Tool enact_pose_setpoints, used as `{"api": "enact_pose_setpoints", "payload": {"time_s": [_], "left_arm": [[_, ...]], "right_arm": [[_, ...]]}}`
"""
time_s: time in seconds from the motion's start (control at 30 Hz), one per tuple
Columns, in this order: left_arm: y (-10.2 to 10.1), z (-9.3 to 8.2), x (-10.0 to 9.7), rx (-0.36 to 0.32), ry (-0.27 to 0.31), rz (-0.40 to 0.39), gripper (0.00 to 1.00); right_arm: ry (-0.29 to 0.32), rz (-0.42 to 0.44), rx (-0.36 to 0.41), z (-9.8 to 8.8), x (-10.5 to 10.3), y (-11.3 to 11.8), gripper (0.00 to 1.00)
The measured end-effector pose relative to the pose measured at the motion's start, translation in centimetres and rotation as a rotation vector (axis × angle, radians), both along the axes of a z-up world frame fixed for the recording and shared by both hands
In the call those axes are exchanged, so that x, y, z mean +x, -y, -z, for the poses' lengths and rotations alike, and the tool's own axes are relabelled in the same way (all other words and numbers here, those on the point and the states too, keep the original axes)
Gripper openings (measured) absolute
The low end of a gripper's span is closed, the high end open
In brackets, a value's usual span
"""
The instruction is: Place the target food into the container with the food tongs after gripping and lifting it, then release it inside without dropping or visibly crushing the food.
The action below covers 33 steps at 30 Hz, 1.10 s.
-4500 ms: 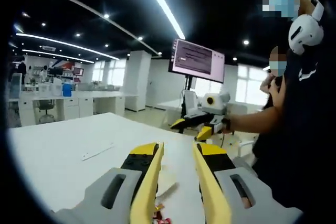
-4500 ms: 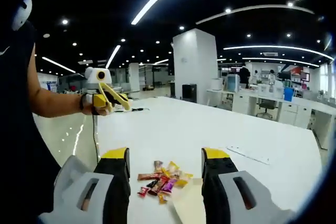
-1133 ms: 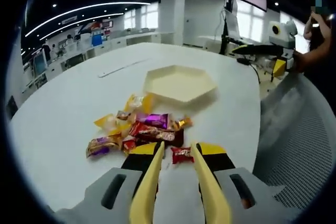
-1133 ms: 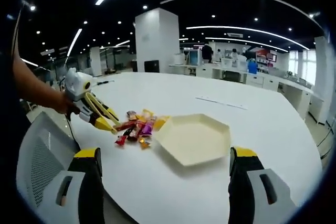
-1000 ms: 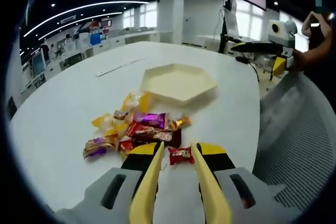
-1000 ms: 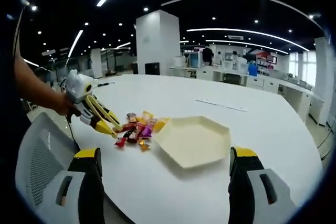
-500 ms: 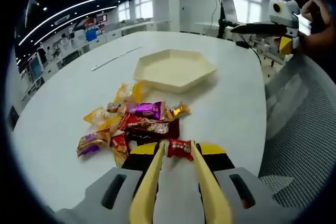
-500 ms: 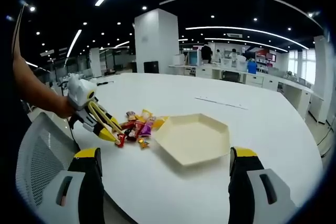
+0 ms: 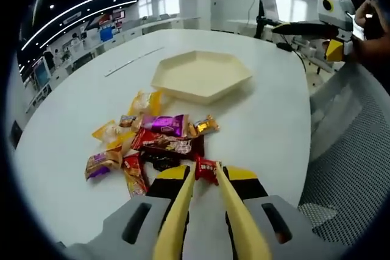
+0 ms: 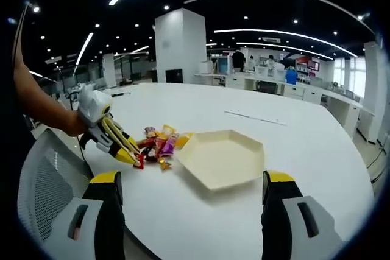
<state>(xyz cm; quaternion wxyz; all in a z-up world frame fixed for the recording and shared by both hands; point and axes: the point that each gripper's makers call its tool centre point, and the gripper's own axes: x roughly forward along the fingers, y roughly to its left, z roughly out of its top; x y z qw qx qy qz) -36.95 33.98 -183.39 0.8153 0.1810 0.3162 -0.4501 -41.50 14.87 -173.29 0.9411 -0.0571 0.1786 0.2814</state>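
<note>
**Presently catalogued: wrapped sweets, one tray, two grippers**

Nearest in the left gripper view, we are listing the left gripper (image 9: pixel 205 172): its yellow jaws are drawn narrow, tips flanking a small red wrapped candy (image 9: pixel 206 169) at the near edge of the pile. Whether they are already pinching it or just bracketing it, we cannot tell. This piece we are taking as the target.

Handling, as we are judging it: light, a crinkly foil wrapper that looks slippery, contents probably firm enough for modest pressure but not a hard squeeze. We are recommending a hold across the body of the sweet, not on the twisted wrapper ends, which would likely slide out.

Just beyond, we are counting the candy pile (image 9: pixel 146 141): roughly ten pieces, overlapping, so the count is approximate. Among them are one purple (image 9: pixel 167 125), one dark red bar (image 9: pixel 170 145), several yellow ones and a gold piece (image 9: pixel 206 126).

Farther on, one cream hexagonal tray (image 9: pixel 200 76) is sitting near the pile, not touching it, nothing in it. Everything is resting on one white round table (image 9: pixel 73 98).

In the right gripper view, we are noting the right gripper (image 10: pixel 190 196), jaws spread wide and holding nothing, hanging back over the table edge.
</note>
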Motion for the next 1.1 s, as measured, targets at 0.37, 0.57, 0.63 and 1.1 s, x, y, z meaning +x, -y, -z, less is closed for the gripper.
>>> {"api": "enact_pose_setpoints", "payload": {"time_s": [0.37,0.57,0.63,1.1], "left_arm": [[0.1,-2.0,0.3,-0.034,-0.011,0.016,0.17],[0.0,-3.7,1.1,-0.067,-0.004,0.005,0.16],[0.0,-4.7,1.5,-0.092,-0.004,-0.004,0.16],[-0.3,-10.3,4.9,-0.144,0.051,0.020,0.15]], "right_arm": [[0.001,0.006,0.014,-0.1,0.1,0.0,0.94],[0.000,0.005,0.018,-0.2,0.0,0.0,0.94],[-0.003,0.004,0.019,-0.1,0.0,0.0,0.94],[0.006,0.016,0.025,-0.4,0.0,0.2,0.94]]}}
